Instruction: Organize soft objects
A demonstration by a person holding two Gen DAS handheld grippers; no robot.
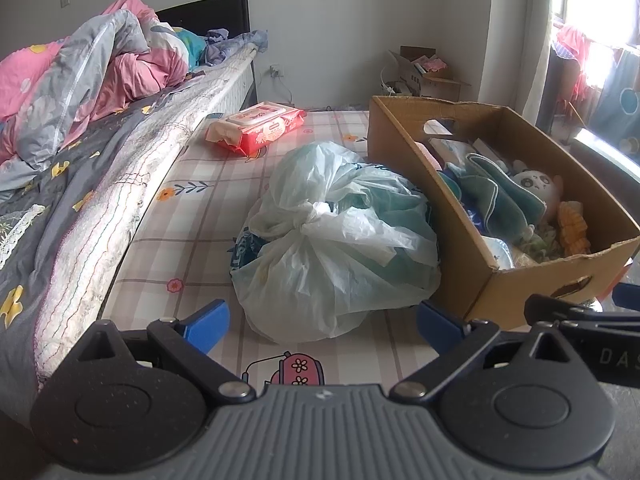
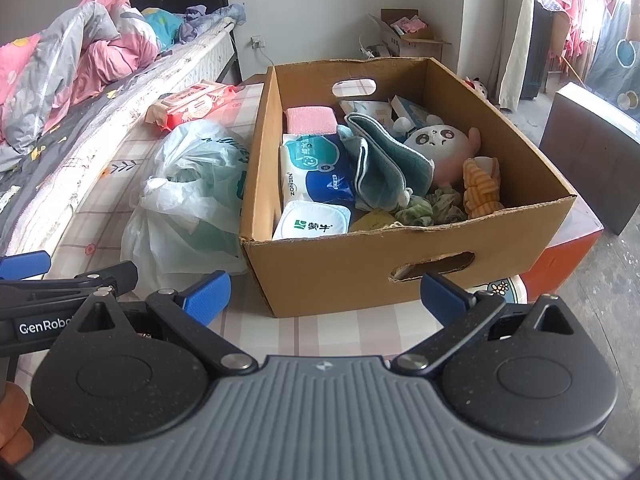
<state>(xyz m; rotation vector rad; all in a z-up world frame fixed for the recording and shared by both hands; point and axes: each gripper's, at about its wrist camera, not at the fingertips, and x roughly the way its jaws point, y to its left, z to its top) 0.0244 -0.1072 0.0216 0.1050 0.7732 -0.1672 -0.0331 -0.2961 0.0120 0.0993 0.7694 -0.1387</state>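
From the left wrist, the left tongs point(image 1: 322, 322) stood spread and empty, low over the checked mat point(image 1: 192, 216), aimed at the knotted plastic bag point(image 1: 336, 240) of soft cloth lying just ahead. The bag rested against the cardboard box point(image 1: 404, 152), with a red wet-wipe pack point(image 1: 256, 126) farther off by the bed point(image 1: 120, 184).

From the right wrist, the right tongs point(image 2: 324, 294) were likewise released, holding nothing, facing the box's near wall point(image 2: 360, 268). Inside lay tissue packs point(image 2: 316, 168), a folded teal cloth point(image 2: 388, 160), a panda plush point(image 2: 440, 144) and an orange knitted toy point(image 2: 482, 188).

The thin film looked slippery and tearable: a pinch on loose plastic away from the knot might rip it or let the bag sag and spill. The box seemed nearly full, so the bulky bag might not sit inside.
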